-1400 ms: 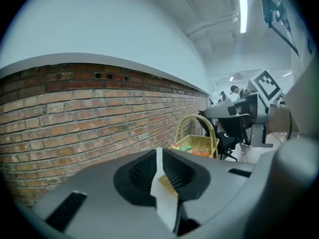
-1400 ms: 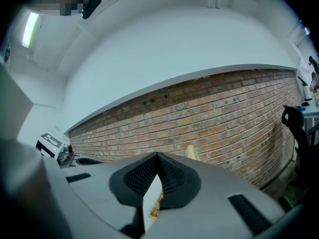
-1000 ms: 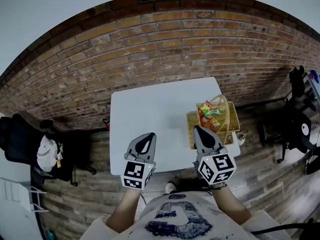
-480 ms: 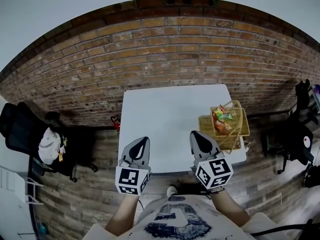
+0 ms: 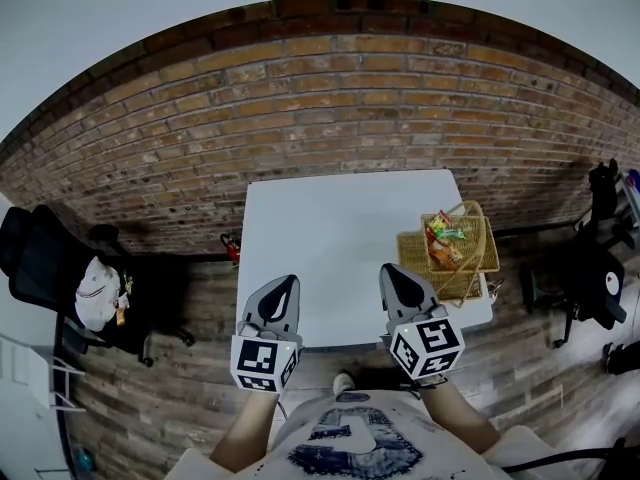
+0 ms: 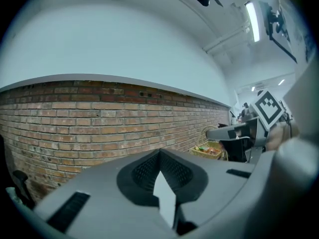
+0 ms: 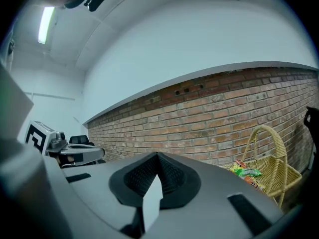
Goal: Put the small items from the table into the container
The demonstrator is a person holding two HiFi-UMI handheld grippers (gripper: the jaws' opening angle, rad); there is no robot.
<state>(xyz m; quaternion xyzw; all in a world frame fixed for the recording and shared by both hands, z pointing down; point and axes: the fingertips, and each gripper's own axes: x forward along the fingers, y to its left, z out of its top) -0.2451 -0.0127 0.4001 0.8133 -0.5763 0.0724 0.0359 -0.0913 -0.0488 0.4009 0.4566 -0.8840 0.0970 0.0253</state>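
We note a red brick wall (image 5: 340, 98) at 12 o'clock, with plain white wall above it. A white table (image 5: 330, 238) stands just before it on a grey wood-plank floor (image 5: 190, 308). A black office chair (image 5: 35, 258) sits at 9 o'clock and dark equipment (image 5: 600, 258) at 3 o'clock. A ceiling tube light (image 7: 46, 18) is lit.

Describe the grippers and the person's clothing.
Left gripper and right gripper: grey tapering shells with dark teardrop recesses, each bearing a white cube with black square markers. The person wears a light T-shirt with a dark blue print.
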